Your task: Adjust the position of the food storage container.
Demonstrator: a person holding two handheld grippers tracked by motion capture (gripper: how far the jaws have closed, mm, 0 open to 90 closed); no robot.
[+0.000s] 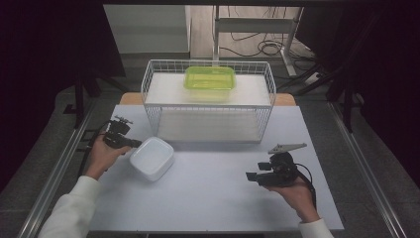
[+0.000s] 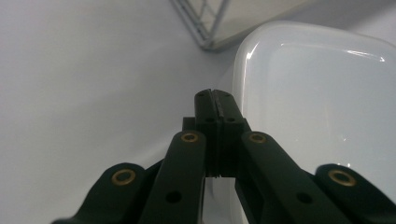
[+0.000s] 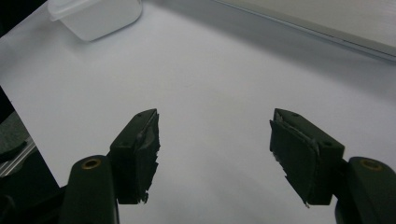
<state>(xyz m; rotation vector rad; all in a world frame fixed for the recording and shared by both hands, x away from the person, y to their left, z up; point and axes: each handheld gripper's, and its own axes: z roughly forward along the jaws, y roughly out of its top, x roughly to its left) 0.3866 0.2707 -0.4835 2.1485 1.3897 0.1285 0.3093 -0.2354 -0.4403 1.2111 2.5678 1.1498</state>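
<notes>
From the high view, the left tool [image 1: 130, 142] sits at the left of the white table [image 1: 213, 198], its tips right at the near-left edge of a white lidded container [image 1: 152, 157]; whether they touch it cannot be told from here; the right tool [image 1: 253, 176] rests well apart at the right, held low over bare table; behind both stands a wire basket [image 1: 208, 101] with a green container [image 1: 210, 79] on its upper level.

In the left gripper view, the left tool [image 2: 215, 95] is clenched, jaws pressed together with nothing between them — the white lidded container [image 2: 317, 107] lies just beside them on the right, and a corner of the wire basket [image 2: 201, 25] shows above.

In the right gripper view, the right tool [image 3: 215, 135] is released, jaws spread wide over empty table; the white lidded container [image 3: 95, 16] lies far off at the upper left.
</notes>
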